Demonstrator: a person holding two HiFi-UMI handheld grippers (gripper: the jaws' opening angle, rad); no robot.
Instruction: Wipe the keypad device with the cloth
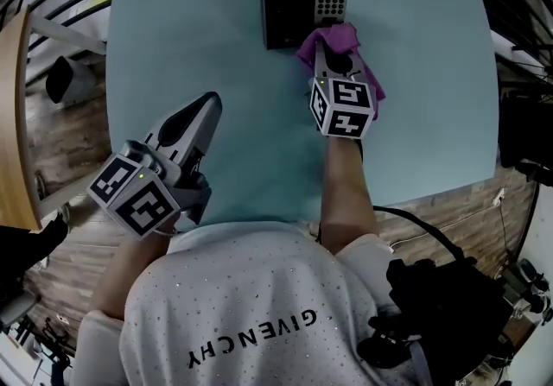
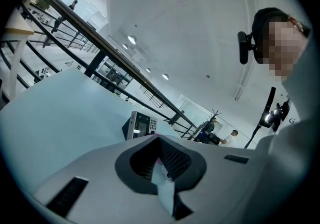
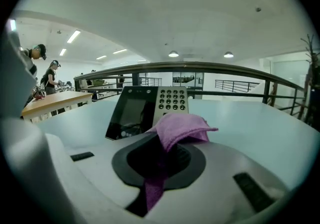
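Observation:
The keypad device [image 1: 302, 13] is a dark box with a screen on its left and a grey button pad on its right. It stands at the far middle of the pale blue table [image 1: 432, 73]. My right gripper [image 1: 335, 54] is shut on a purple cloth [image 1: 344, 46], which it holds just in front of the device's right corner. In the right gripper view the cloth [image 3: 181, 125] drapes over the jaw tips, below the button pad of the keypad device [image 3: 150, 110]. My left gripper [image 1: 206, 106] is shut and empty. It hovers near the table's front left, far from the keypad device [image 2: 140, 125].
A wooden tabletop [image 1: 13, 117] runs along the left edge. A black bag [image 1: 449, 306] lies on the plank floor at the lower right. A dark railing [image 3: 200, 67] runs behind the table. Two people [image 3: 50, 80] stand far off by another table.

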